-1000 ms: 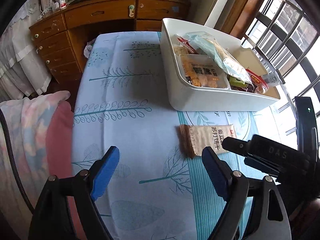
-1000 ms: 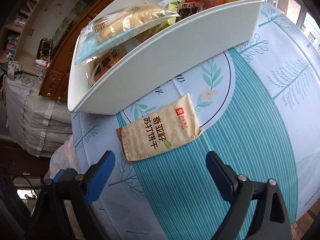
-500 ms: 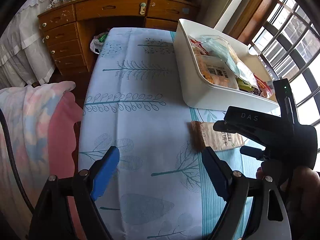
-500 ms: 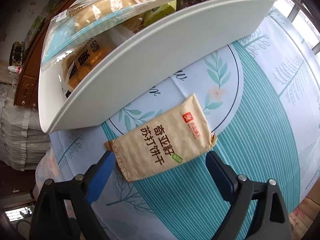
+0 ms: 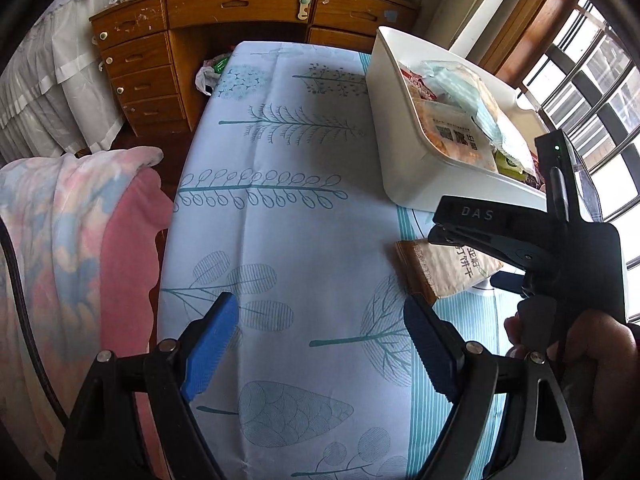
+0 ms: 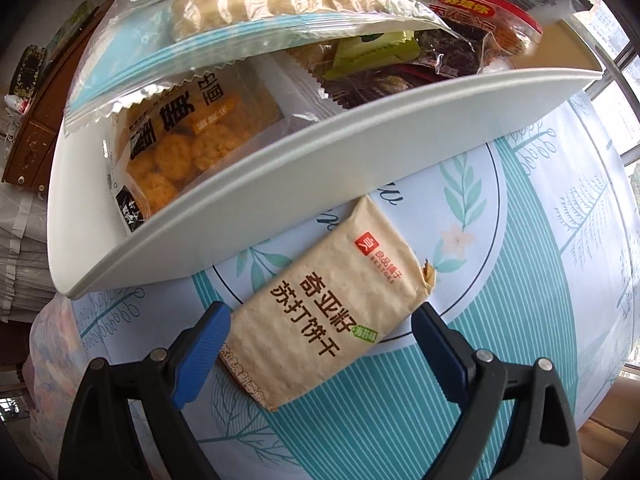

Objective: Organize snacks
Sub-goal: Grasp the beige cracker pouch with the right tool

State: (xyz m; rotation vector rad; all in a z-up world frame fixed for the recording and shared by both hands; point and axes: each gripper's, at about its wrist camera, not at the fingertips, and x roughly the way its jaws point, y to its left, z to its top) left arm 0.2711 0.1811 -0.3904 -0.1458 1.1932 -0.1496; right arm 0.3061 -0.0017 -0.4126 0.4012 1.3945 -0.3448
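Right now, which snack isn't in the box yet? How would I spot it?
Find the big white box full of snacks on the blue leafy tablecloth. Just in front of its long wall lies one tan cracker packet, flat on the cloth between the open fingers of the right gripper. It is the only snack outside the box, and it has dark brown writing and a small red logo.

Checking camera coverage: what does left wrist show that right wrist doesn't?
Left wrist only: the wooden desk, the pink blanket, the right gripper's black body and the hand holding it.
Right wrist only: the right gripper with open jaws straddling the cracker packet.
Both: packet, white snack bin, tree-print tablecloth.
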